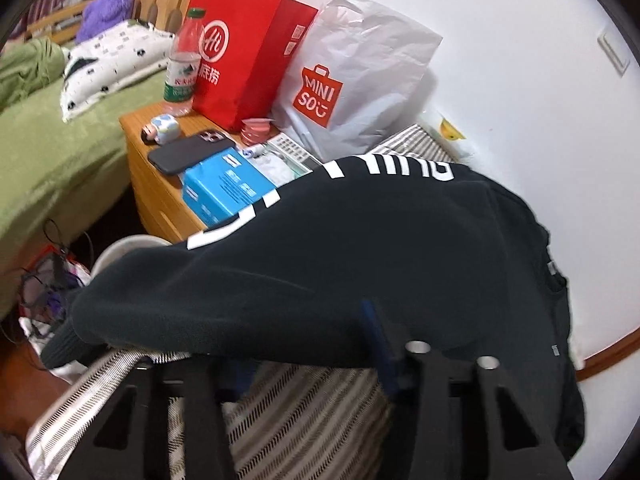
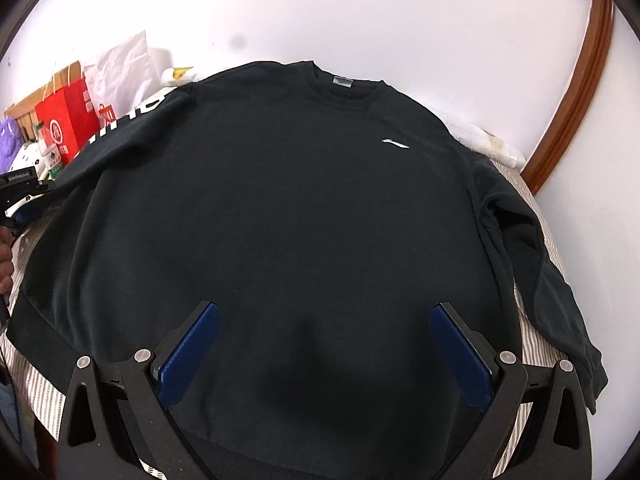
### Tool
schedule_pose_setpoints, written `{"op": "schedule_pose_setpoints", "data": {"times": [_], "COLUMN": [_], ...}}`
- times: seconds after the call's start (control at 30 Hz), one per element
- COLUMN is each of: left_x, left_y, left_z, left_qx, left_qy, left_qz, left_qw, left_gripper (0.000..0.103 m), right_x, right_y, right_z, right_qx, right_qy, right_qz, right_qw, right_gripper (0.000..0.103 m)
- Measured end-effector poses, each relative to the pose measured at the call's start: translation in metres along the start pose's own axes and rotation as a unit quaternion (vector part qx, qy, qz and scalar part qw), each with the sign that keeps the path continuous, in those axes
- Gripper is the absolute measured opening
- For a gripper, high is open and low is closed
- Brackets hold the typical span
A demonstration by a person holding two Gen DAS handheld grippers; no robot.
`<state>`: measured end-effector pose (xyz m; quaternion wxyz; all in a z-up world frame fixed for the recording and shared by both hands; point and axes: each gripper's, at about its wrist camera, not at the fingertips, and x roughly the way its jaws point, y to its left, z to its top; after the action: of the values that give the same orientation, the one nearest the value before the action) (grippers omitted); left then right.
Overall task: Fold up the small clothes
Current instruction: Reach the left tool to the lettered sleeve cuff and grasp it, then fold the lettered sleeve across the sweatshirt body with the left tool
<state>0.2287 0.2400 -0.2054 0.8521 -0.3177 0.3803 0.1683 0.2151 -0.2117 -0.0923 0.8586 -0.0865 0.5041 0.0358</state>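
Note:
A black sweatshirt [image 2: 280, 200] lies face up and spread flat on a striped sheet [image 2: 532, 344], collar at the far side and a small white logo on the chest. Its sleeve with white letters [image 1: 320, 248] stretches across the left wrist view, ribbed cuff at the left. My left gripper [image 1: 308, 344] is at that sleeve's near edge. The cloth lies over its fingertips, one blue pad [image 1: 376, 336] pokes out, and a narrow gap with sheet showing stays between the fingers. My right gripper [image 2: 324, 340] hangs wide open just above the sweatshirt's lower front.
A wooden nightstand [image 1: 152, 184] past the sleeve holds a red paper bag [image 1: 248, 60], a white shopping bag [image 1: 360, 80], a water bottle [image 1: 184, 64], a phone [image 1: 188, 152] and a blue box [image 1: 224, 192]. A bed with a green cover [image 1: 52, 160] is at left. A white wall runs behind.

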Motion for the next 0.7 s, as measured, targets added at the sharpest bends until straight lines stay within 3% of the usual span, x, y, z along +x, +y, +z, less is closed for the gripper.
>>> {"op": "schedule_pose_setpoints", "data": {"times": [0.07,0.17,0.43,0.5,0.7], "left_x": [0.002,-0.002,-0.043,-0.057,-0.086], "left_y": [-0.002,-0.003,-0.040,-0.057,-0.133], "left_z": [0.002,0.006,0.024,0.030,0.031], "left_qx": [0.008,0.012,0.056,0.068,0.150], "left_qy": [0.005,0.000,-0.045,-0.059,-0.089], "left_qz": [0.004,0.006,-0.001,-0.019,-0.065], "left_qw": [0.9999,0.9999,0.9974,0.9958,0.9825], "left_gripper": [0.018,0.012,0.007,0.007,0.007], "right_x": [0.001,0.000,-0.011,-0.012,-0.015], "right_y": [-0.003,-0.008,-0.029,-0.039,-0.076], "right_z": [-0.001,-0.001,-0.004,-0.003,-0.006], "right_qx": [0.002,0.005,0.009,0.018,0.049], "right_qy": [0.000,-0.003,-0.026,-0.029,-0.036], "right_qz": [0.001,0.000,0.012,0.014,0.008], "right_qw": [1.000,1.000,1.000,0.999,0.998], "right_gripper": [0.103,0.103,0.103,0.103,0.103]}}
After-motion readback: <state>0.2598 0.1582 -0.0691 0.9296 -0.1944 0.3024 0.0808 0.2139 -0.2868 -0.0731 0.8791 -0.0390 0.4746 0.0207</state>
